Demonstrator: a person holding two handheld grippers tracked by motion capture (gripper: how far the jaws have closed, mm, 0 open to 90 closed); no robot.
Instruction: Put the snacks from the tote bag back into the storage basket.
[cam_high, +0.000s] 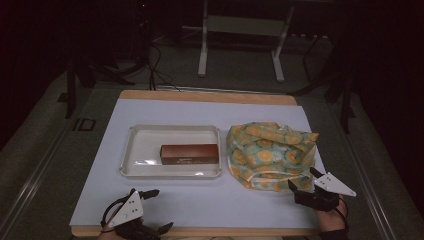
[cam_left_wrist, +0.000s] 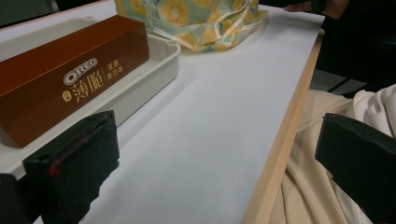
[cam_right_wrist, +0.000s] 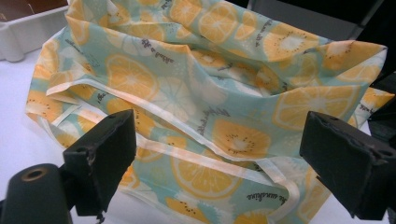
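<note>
Right tongs (cam_high: 306, 181) gape at the citrus-print bag's (cam_high: 270, 152) 5 o'clock edge, likely lining up on its handle. Left tongs (cam_high: 160, 210), also agape, idle near the tabletop's (cam_high: 210, 205) 7 o'clock. The Oreo box (cam_high: 189, 154) lies in the tray (cam_high: 135, 150).

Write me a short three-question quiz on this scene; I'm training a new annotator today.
1. True or false: the brown box lies in the white tray.
2. Which gripper is nearer the fruit-print bag: A left, B right?
3. Fill in: both grippers' jaws stand ____.

Key: 1 true; 2 B; 3 open.
</note>
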